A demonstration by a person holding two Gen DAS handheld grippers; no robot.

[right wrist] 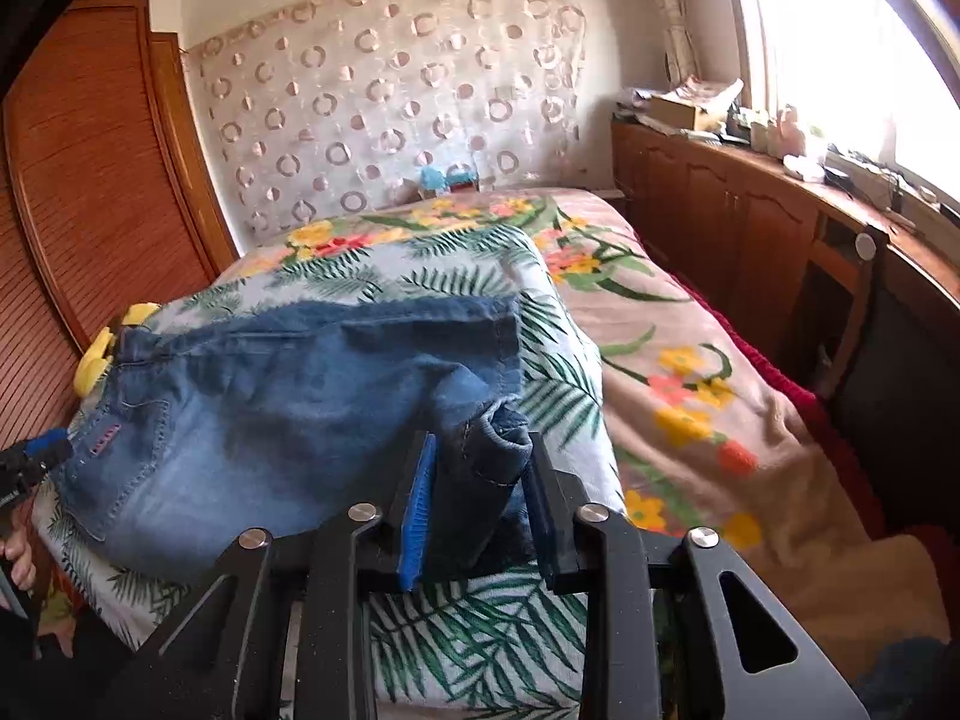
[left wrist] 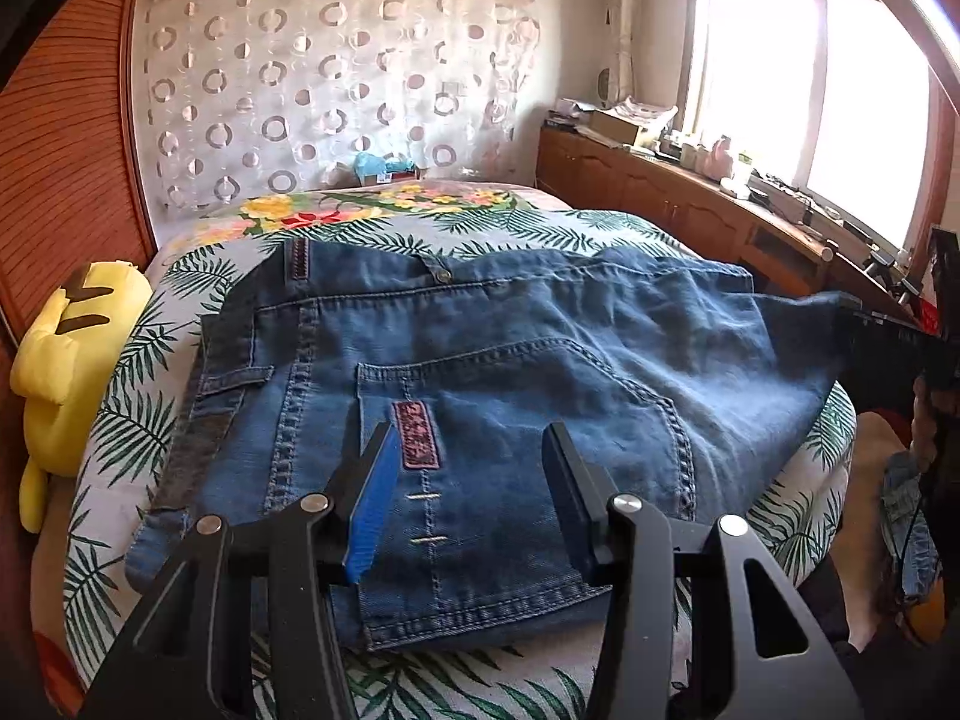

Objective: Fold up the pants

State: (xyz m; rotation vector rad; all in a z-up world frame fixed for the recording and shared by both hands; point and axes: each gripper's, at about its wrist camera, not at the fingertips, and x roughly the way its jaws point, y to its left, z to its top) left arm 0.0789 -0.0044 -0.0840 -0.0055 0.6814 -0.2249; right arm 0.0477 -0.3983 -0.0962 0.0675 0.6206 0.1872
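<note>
Blue denim pants (left wrist: 480, 372) lie on a leaf-print cover on the bed, the back pocket with a pink patch (left wrist: 415, 433) facing up. My left gripper (left wrist: 471, 447) is open and empty, just above the pocket. My right gripper (right wrist: 477, 459) is shut on a bunched leg end of the pants (right wrist: 486, 450), lifted slightly off the cover. The pants also show in the right wrist view (right wrist: 270, 408), spreading left from the held end. The right gripper shows dimly at the right edge of the left wrist view (left wrist: 888, 348), with cloth stretched toward it.
A yellow plush toy (left wrist: 66, 348) lies at the bed's left edge by a wooden louvred door (left wrist: 66, 180). The leaf-print cover (right wrist: 558, 360) lies over a floral blanket (right wrist: 690, 372). A wooden cabinet (right wrist: 720, 216) with clutter runs under the window on the right.
</note>
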